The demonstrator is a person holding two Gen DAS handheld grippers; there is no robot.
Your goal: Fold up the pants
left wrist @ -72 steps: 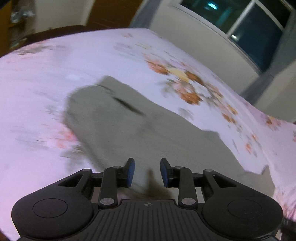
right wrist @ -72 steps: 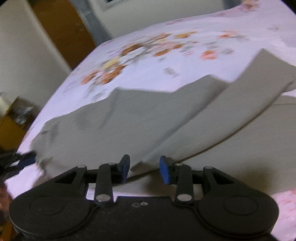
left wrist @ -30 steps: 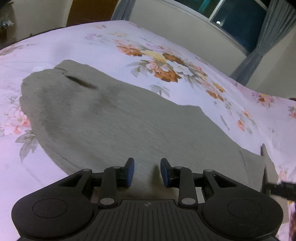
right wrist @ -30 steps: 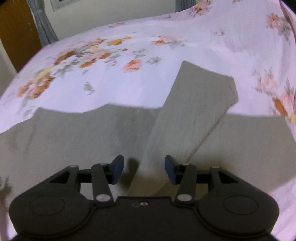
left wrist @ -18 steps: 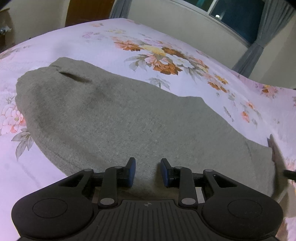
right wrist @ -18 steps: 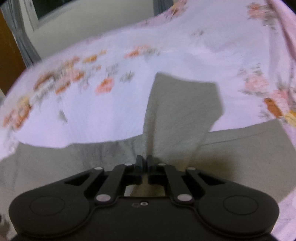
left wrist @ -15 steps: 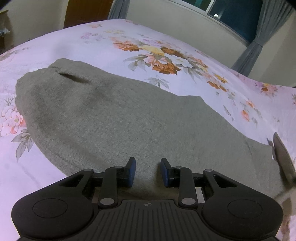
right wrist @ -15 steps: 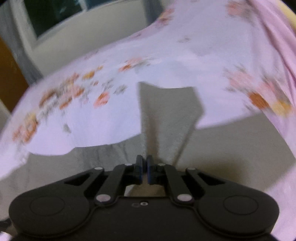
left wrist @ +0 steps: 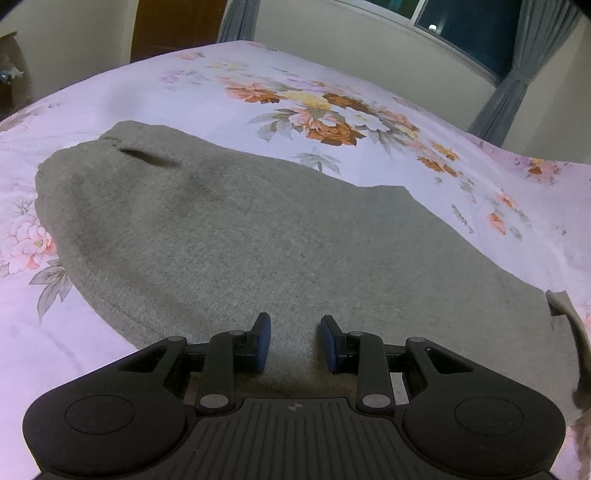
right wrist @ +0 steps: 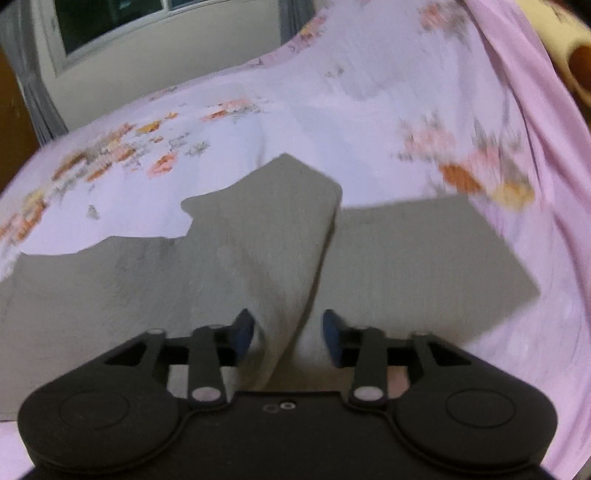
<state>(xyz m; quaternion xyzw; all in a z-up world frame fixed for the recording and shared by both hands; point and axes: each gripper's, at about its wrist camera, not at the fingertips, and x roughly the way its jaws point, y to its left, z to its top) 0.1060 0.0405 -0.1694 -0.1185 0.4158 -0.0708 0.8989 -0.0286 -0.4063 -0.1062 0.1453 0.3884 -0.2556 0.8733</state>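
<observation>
Half a second ago the right gripper point(right wrist: 288, 341) was pinched shut on a fold of the pants point(right wrist: 258, 236); now its two blue fingers point(right wrist: 242, 334) stand apart, and a raised ridge of grey cloth runs up between them toward 12 o'clock without being clamped. The left gripper point(left wrist: 295, 341) has barely shifted and its fingers point(left wrist: 262, 339) are spread as before, low over the cloth with nothing between them.

In the left wrist view the pants point(left wrist: 240, 236) lie flat across the bed sheet point(left wrist: 155, 85), the rounded waist end at 10 o'clock, with a dark slit like a pocket opening near it. A turned-up edge of cloth shows at 3 o'clock.

In the right wrist view, which is blurred, one leg is folded over, its end at 12 o'clock, and a flat grey part spreads out toward 3 o'clock. The floral sheet surrounds the cloth. A window point(right wrist: 110, 22) sits at 11 o'clock, and a curtain point(left wrist: 517, 70) hangs at 1 o'clock in the left view.
</observation>
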